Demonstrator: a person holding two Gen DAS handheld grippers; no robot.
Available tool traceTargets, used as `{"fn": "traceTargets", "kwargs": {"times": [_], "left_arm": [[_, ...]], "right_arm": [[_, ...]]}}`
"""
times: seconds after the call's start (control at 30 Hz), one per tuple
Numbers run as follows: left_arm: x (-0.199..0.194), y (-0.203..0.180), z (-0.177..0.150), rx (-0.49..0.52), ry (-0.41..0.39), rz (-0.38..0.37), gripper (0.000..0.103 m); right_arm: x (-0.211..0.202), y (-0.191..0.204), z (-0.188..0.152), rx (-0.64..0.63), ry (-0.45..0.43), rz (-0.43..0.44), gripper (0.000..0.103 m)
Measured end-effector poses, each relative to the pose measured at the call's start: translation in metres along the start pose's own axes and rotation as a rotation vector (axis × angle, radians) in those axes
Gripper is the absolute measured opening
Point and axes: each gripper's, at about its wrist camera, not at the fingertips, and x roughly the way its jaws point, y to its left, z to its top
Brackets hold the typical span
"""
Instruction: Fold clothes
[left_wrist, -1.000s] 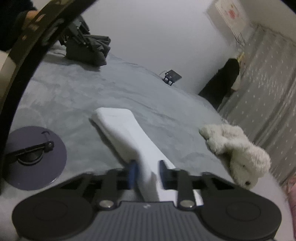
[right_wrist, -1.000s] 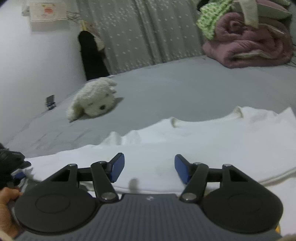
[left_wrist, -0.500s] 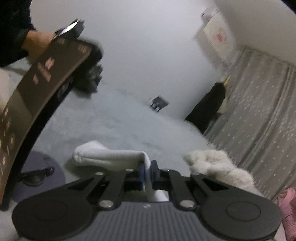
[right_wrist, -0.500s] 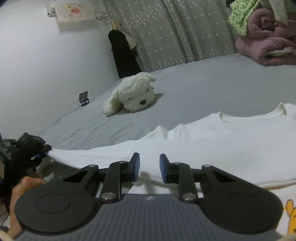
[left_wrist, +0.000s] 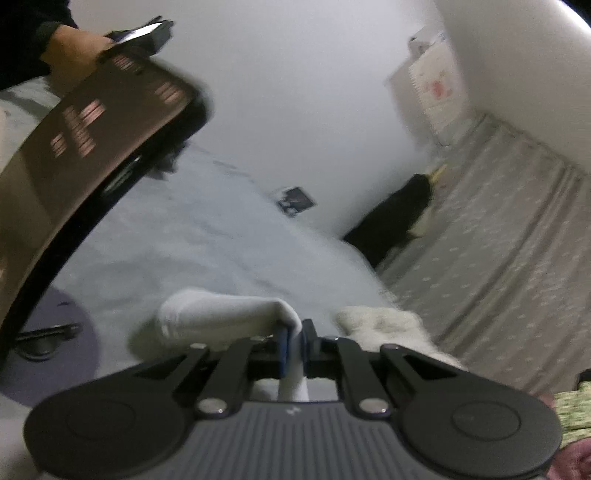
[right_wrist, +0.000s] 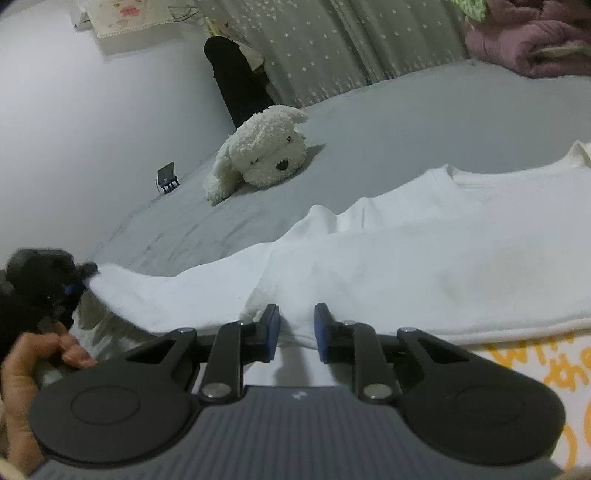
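Note:
A white sweatshirt (right_wrist: 424, 258) lies spread on the grey bed (right_wrist: 406, 122), with a yellow print (right_wrist: 535, 365) showing at its lower right. My right gripper (right_wrist: 297, 325) is closing its jaws, and a raised fold of the sweatshirt is pinched between the blue pads. The left gripper (left_wrist: 293, 332) is shut on the white sleeve (left_wrist: 221, 314), which hangs lifted off the bed. In the right wrist view that left gripper (right_wrist: 79, 284) holds the sleeve's end at the far left, with a hand (right_wrist: 37, 354) below it.
A white plush dog (right_wrist: 266, 155) lies beyond the sweatshirt, also seen as the plush dog (left_wrist: 384, 325). A small phone stand (right_wrist: 168, 177) sits by the wall. Pink bedding (right_wrist: 528, 48) is piled far right. A purple round base (left_wrist: 55, 350) and a dark curved strip (left_wrist: 92, 147) fill the left.
The right jaws have narrowed from wide apart onto a fold of the sweatshirt. The left pads have drawn tight on the sleeve, and the left view has tilted upward with the sleeve raised.

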Motion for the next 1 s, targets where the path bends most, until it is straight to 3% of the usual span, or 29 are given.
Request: {"fn": "traceTargets", "kwargs": {"times": [0.1, 0.27, 0.33, 0.5, 0.73, 1.0], "left_arm": [[-0.007, -0.016, 0.006, -0.013, 0.016, -0.093, 0.007], [-0.016, -0.046, 0.009, -0.010, 0.072, -0.251, 0.007], [-0.018, -0.057, 0.009, -0.014, 0.111, -0.310, 0.007], [-0.024, -0.082, 0.001, -0.019, 0.205, -0.428, 0.007], [-0.033, -0.120, -0.030, 0.015, 0.388, -0.601, 0.007], [-0.043, -0.138, -0.085, 0.117, 0.614, -0.745, 0.007]], "right_arm": [[-0.003, 0.000, 0.000, 0.006, -0.003, 0.007, 0.023], [-0.011, -0.003, 0.005, 0.039, -0.009, 0.021, 0.034], [-0.014, -0.006, 0.008, 0.070, -0.020, 0.020, 0.042], [-0.034, -0.021, 0.020, 0.202, -0.072, 0.009, 0.045], [-0.068, -0.046, 0.031, 0.363, -0.175, 0.048, 0.045], [-0.101, -0.077, 0.035, 0.461, -0.296, -0.038, 0.047]]}}
